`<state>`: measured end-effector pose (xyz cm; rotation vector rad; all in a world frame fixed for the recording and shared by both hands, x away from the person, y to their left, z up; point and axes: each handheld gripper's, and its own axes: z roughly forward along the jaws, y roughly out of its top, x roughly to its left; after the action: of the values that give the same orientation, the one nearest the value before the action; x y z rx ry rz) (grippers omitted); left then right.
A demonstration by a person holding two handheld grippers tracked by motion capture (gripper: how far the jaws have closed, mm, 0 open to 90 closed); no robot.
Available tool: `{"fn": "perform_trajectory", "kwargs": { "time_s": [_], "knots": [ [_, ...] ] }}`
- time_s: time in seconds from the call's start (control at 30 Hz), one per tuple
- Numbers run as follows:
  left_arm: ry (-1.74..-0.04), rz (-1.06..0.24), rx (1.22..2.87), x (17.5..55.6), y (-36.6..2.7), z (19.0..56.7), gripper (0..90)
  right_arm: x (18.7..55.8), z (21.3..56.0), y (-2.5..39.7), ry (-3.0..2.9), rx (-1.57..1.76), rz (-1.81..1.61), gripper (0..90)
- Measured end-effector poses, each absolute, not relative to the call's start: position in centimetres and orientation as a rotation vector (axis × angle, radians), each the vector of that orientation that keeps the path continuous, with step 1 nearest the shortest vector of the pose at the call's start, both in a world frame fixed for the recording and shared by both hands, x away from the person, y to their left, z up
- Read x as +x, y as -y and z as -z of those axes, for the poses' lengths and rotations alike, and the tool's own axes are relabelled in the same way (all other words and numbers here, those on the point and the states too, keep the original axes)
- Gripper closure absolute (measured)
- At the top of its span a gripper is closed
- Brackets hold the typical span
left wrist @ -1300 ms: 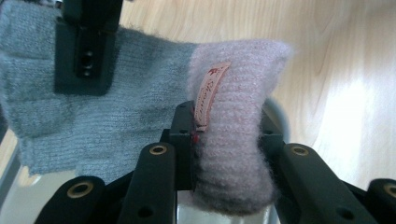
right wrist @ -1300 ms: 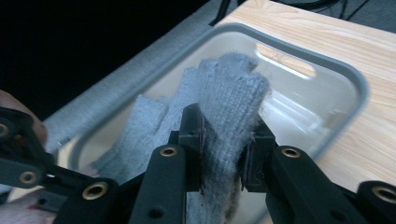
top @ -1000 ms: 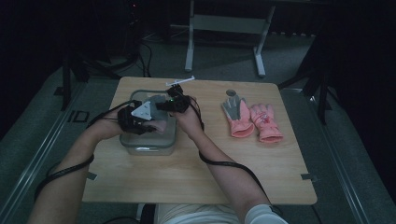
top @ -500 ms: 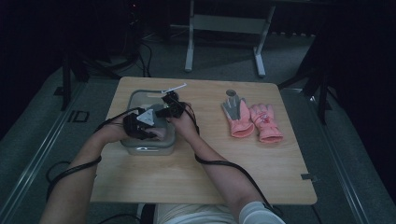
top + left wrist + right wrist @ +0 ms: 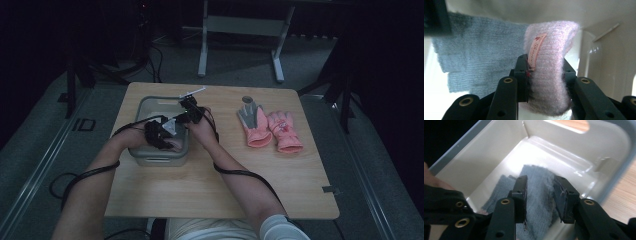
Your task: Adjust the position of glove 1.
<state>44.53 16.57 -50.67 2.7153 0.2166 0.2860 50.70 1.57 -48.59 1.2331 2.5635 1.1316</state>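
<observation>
Your left tool is clamped on a fuzzy pale-pink knitted piece with a small pink sewn-in label, which looks like a glove cuff; its two black jaws press it from both sides, low inside the grey rectangular plastic bin. Just behind the pink knit, a blue-grey knitted glove lies flat on the pale bottom of the bin. Your right tool hangs over that same blue-grey glove with its jaws a moderate way apart and nothing between them; the fabric lies below them, and I cannot tell whether the tips touch it.

From the high view, both tools, left and right, are together over the bin at the left part of the light wooden surface. Well apart to the right lie a pink and grey padded winter glove and a pink padded winter glove, side by side and touching.

My reading: you are picking the knitted gloves out of the bin, with the pink one already gripped. Next, lift the left tool straight up so the pink knit clears the bin wall without dragging the grey one along. With the right, come down onto the blue-grey glove, pinch a fold and close firmly before raising it.
</observation>
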Motion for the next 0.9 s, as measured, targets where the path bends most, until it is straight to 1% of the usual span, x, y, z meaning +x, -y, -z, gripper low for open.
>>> {"fn": "perform_trajectory", "kwargs": {
  "time_s": [0.1,0.2,0.27,0.4,0.47,0.53,0.6,0.63,0.73,0.8,0.9],
  "knots": [
    [-0.235,-0.275,2.708,44.8,-16.5,50.9,66.7,50.6,48.2,-0.3,-2.541,1.239,-1.173,63.8],
    [-0.248,-0.273,2.708,44.7,-16.5,50.8,63.6,50.3,47.3,0.9,-2.519,1.237,-1.217,63.3],
    [-0.277,-0.266,2.701,44.6,-16.7,50.6,58.4,50.0,46.6,1.8,-2.511,1.219,-1.257,62.6],
    [-0.332,-0.293,2.669,44.2,-17.3,49.5,48.8,48.9,45.4,3.4,-2.515,1.143,-1.305,61.3],
    [-0.354,-0.292,2.640,44.0,-17.6,48.8,47.3,48.2,44.9,4.1,-2.520,1.097,-1.325,60.6],
    [-0.387,-0.324,2.620,43.8,-17.7,48.1,41.7,47.7,44.5,4.8,-2.527,1.067,-1.338,59.8],
    [-0.410,-0.347,2.588,43.4,-17.8,47.2,41.1,47.0,44.0,5.6,-2.526,1.030,-1.347,59.9],
    [-0.435,-0.349,2.569,43.2,-17.8,46.9,38.7,46.8,43.9,6.0,-2.527,1.019,-1.351,60.0],
    [-0.468,-0.347,2.517,42.8,-17.4,46.1,36.7,46.2,43.5,7.3,-2.509,1.004,-1.360,60.2],
    [-0.488,-0.377,2.482,42.4,-16.9,45.6,35.2,45.9,43.4,8.1,-2.500,0.989,-1.364,60.3],
    [-0.489,-0.383,2.454,41.9,-16.0,45.1,35.8,45.6,43.1,9.7,-2.489,0.951,-1.380,60.4]
  ]
}}
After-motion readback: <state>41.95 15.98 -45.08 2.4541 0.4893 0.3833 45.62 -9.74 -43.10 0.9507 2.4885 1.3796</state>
